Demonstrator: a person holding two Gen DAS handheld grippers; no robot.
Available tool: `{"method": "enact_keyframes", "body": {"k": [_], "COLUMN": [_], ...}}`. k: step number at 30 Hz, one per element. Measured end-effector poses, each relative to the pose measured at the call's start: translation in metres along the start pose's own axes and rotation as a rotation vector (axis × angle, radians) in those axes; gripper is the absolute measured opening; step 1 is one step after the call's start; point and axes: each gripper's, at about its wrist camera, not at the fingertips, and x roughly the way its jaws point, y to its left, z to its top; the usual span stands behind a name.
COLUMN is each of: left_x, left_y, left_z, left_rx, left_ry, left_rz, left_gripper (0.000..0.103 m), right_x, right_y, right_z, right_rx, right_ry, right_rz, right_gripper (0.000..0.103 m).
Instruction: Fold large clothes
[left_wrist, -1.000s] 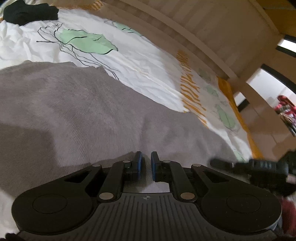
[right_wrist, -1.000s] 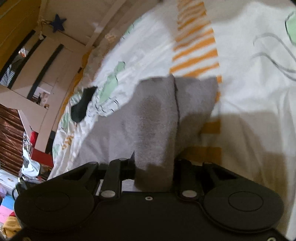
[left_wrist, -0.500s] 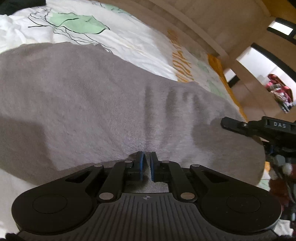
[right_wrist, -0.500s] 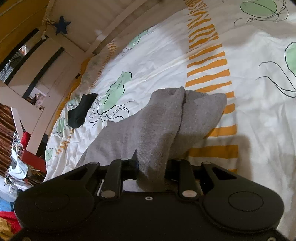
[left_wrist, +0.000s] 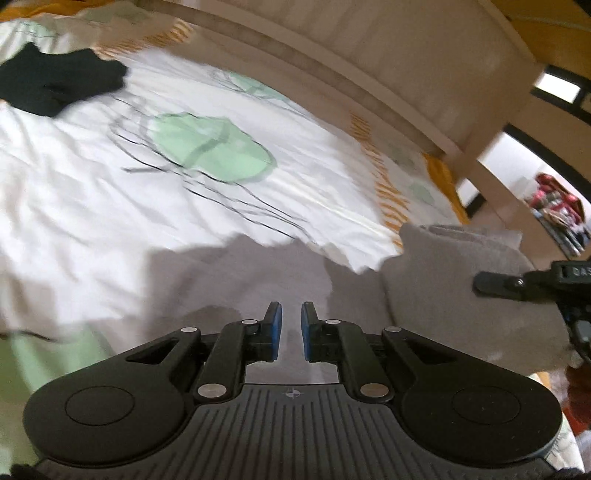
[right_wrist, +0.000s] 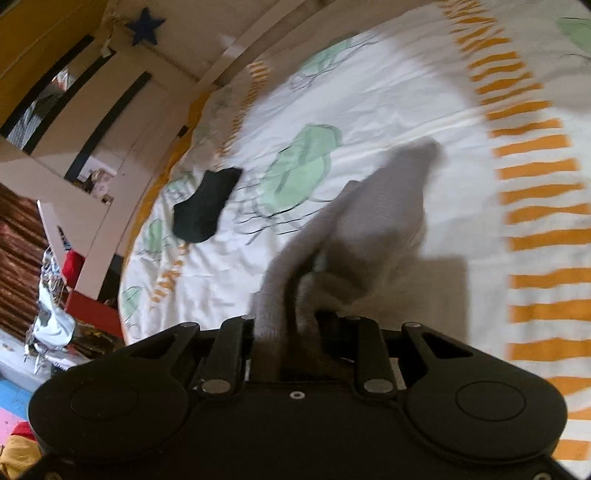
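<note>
A large grey garment (right_wrist: 373, 225) hangs bunched from my right gripper (right_wrist: 291, 325), which is shut on a thick fold of it; the far end trails down onto the patterned bed sheet (right_wrist: 369, 92). In the left wrist view the same grey garment (left_wrist: 461, 295) is at the right, with a finger of the right gripper (left_wrist: 517, 284) against it. My left gripper (left_wrist: 291, 325) hovers over the sheet (left_wrist: 92, 221) to the left of the garment. Its jaws are opening, the blue pads a narrow gap apart, and I see no cloth between them. Motion blur softens both views.
A black garment (left_wrist: 55, 81) lies on the far part of the bed, also seen as a black garment (right_wrist: 207, 206) in the right wrist view. A pale wooden bed frame (left_wrist: 332, 66) runs along the far side. Clutter (right_wrist: 51, 325) sits on the floor beyond the bed's edge.
Half a second ago the left pads pinched the spread grey garment; now they are apart over the sheet and the cloth is gathered at the right. The right gripper has lifted its fold higher.
</note>
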Motion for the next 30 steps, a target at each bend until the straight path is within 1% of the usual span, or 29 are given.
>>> {"method": "enact_keyframes", "body": {"k": [3, 5, 8, 11, 14, 15, 16, 17, 18, 19, 20, 21, 23, 24, 25, 28, 29, 30], "left_x": [-0.009, -0.013, -0.012, -0.012, -0.013, -0.015, -0.017, -0.019, -0.021, -0.022, -0.023, -0.023, -0.022, -0.022, -0.022, -0.02, -0.019, -0.018], "left_y": [0.021, 0.039, 0.057, 0.063, 0.068, 0.071, 0.073, 0.076, 0.077, 0.078, 0.078, 0.078, 0.076, 0.075, 0.073, 0.065, 0.064, 0.063], "left_z": [0.003, 0.003, -0.003, -0.005, -0.007, -0.007, -0.006, -0.005, -0.006, -0.006, -0.005, -0.005, -0.004, -0.004, -0.003, -0.003, -0.003, -0.003], "left_rx": [-0.035, -0.096, -0.187, -0.219, -0.257, -0.268, -0.274, -0.279, -0.28, -0.282, -0.285, -0.287, -0.284, -0.279, -0.27, -0.25, -0.246, -0.244], "left_ry": [-0.042, -0.055, -0.053, -0.06, -0.072, -0.076, -0.081, -0.088, -0.095, -0.103, -0.108, -0.109, -0.104, -0.1, -0.096, -0.071, -0.06, -0.053], "left_rz": [0.033, 0.041, 0.034, 0.016, 0.003, -0.001, -0.004, -0.01, -0.015, -0.022, -0.03, -0.041, -0.056, -0.064, -0.071, -0.09, -0.098, -0.102], "left_gripper": [0.012, 0.012, 0.012, 0.012, 0.013, 0.013, 0.013, 0.014, 0.018, 0.027, 0.03, 0.03, 0.031, 0.031, 0.034, 0.042, 0.043, 0.043], "right_x": [0.034, 0.06, 0.099, 0.132, 0.155, 0.159, 0.16, 0.157, 0.152, 0.144, 0.133, 0.12, 0.092, 0.077, 0.064, 0.042, 0.038, 0.037], "right_y": [0.024, 0.039, 0.055, 0.066, 0.07, 0.07, 0.07, 0.074, 0.078, 0.083, 0.089, 0.092, 0.098, 0.101, 0.102, 0.107, 0.108, 0.11], "right_z": [-0.003, -0.009, -0.024, -0.039, -0.051, -0.053, -0.055, -0.055, -0.055, -0.054, -0.052, -0.05, -0.05, -0.053, -0.059, -0.087, -0.102, -0.117], "right_rx": [-0.025, -0.036, -0.06, -0.07, -0.049, -0.044, -0.044, -0.059, -0.083, -0.111, -0.142, -0.177, -0.256, -0.311, -0.369, -0.553, -0.627, -0.684], "right_ry": [0.034, 0.06, 0.106, 0.142, 0.161, 0.163, 0.155, 0.141, 0.126, 0.103, 0.072, 0.041, -0.026, -0.056, -0.078, -0.105, -0.104, -0.103], "right_rz": [0.019, 0.026, 0.026, 0.022, 0.063, 0.091, 0.108, 0.119, 0.132, 0.141, 0.145, 0.148, 0.132, 0.106, 0.072, -0.031, -0.072, -0.102], "right_gripper": [0.033, 0.033, 0.033, 0.03, 0.029, 0.029, 0.033, 0.033, 0.033, 0.033, 0.034, 0.035, 0.045, 0.055, 0.062, 0.067, 0.069, 0.077]}}
